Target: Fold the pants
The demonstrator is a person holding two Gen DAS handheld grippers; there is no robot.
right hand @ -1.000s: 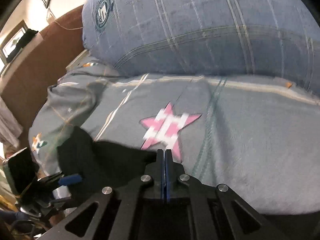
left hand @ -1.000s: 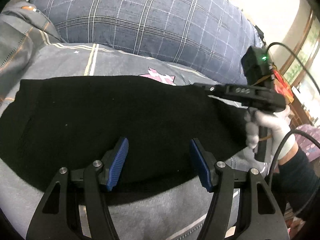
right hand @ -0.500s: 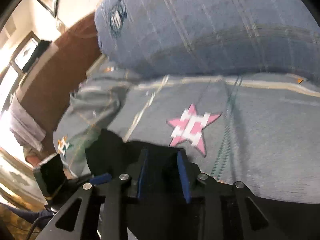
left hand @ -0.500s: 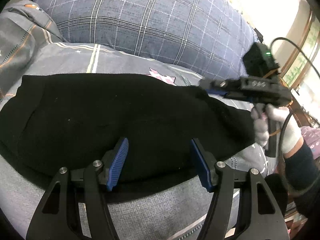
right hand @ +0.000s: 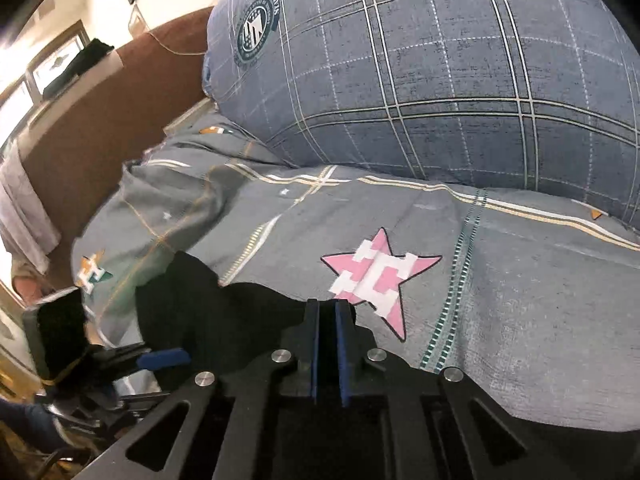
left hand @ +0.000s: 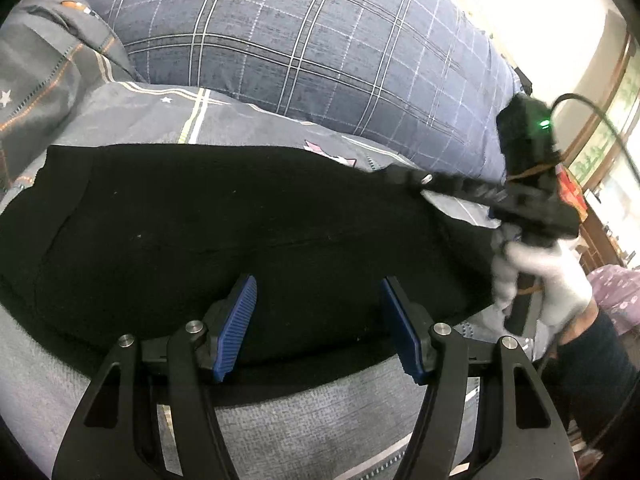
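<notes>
Black pants [left hand: 224, 240] lie spread across a grey bedspread [left hand: 280, 436], filling the middle of the left wrist view. My left gripper [left hand: 318, 320] is open, its blue pads over the near edge of the pants, holding nothing. My right gripper [right hand: 327, 320] has its jaws nearly closed on the far right edge of the pants [right hand: 240, 320], a thin band of black cloth between the blue pads. The right gripper also shows in the left wrist view [left hand: 404, 178], held by a white-gloved hand [left hand: 540, 276].
A large blue plaid pillow [left hand: 320, 52] lies behind the pants. A pink star print [right hand: 380, 276] is on the bedspread just beyond the right gripper. A brown headboard [right hand: 100, 120] stands at the left. A window [left hand: 612, 120] is at the far right.
My right gripper opened half a second ago and has now closed on the far edge of the pants. My left gripper stayed open over the near edge.
</notes>
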